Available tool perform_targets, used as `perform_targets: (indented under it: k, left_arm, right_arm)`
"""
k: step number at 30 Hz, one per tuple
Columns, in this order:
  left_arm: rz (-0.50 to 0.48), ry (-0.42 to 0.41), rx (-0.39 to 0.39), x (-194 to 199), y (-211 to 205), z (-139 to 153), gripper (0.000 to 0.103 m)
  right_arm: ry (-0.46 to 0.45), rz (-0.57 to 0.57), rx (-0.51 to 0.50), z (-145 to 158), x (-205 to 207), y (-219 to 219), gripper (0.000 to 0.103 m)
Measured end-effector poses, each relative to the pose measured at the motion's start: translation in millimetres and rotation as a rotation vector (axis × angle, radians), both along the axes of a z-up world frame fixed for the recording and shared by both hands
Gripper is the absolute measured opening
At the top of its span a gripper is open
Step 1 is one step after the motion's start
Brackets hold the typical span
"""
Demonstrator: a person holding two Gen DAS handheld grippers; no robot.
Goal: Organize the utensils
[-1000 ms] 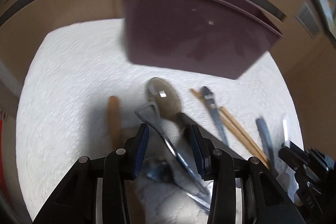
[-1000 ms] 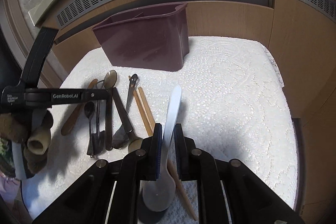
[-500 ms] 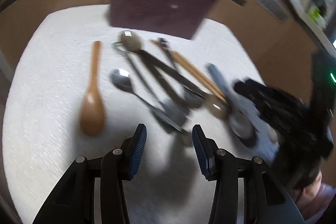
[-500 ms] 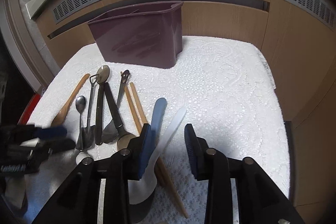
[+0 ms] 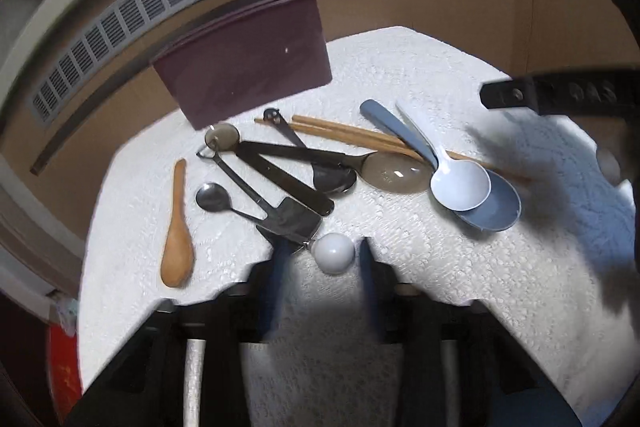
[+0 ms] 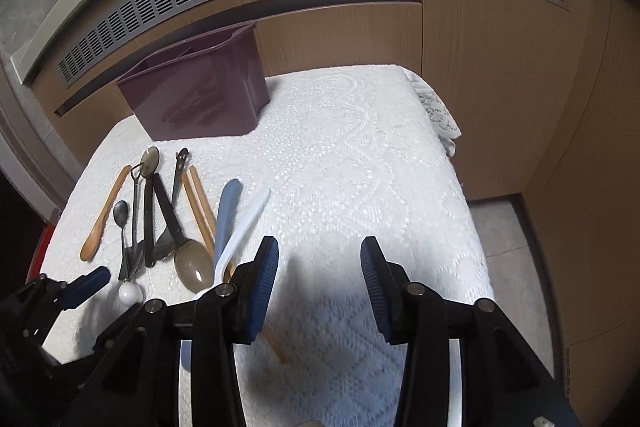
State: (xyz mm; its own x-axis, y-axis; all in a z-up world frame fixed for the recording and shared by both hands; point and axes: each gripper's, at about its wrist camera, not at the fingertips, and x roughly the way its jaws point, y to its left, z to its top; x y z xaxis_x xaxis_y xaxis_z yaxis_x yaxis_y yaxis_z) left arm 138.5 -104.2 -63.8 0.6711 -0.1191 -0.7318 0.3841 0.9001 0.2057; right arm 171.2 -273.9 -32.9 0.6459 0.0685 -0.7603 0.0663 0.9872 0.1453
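**Utensils laid out, bin waiting**

On the counter (image 6: 360, 163), nearest, both hand-held grippers hang wide and empty: the left hand-held gripper (image 5: 322, 263) by a white ball-ended tool (image 5: 333, 253), the right hand-held gripper (image 6: 320, 267) over bare cloth. Beyond lie light, stiff, slippery spoons (image 5: 460, 183) and chopsticks (image 5: 344, 133), probably best pinched mid-handle. Farthest stands the maroon bin (image 6: 200, 95). No readable writing.

— The cloth (image 6: 360, 163)? Looks like white lace, rough and matt.
— And the bin (image 6: 200, 95): glossy maroon plastic. The wooden spoon (image 5: 176, 227) seems smooth; the small spoon (image 5: 212, 197) shiny metal.
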Motion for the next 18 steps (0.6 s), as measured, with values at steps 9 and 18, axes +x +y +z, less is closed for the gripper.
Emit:
perform_targets:
  k: [9,18]
  left_arm:
    - [0.044,-0.140,-0.221,-14,65,71,0.022]
    - [0.088,-0.164,-0.424,-21,126,109,0.022]
  right_arm:
    - [0.011,0.137,-0.028,9,5,38,0.047]
    - [0.143,0.175,-0.069,-17,57,79,0.019]
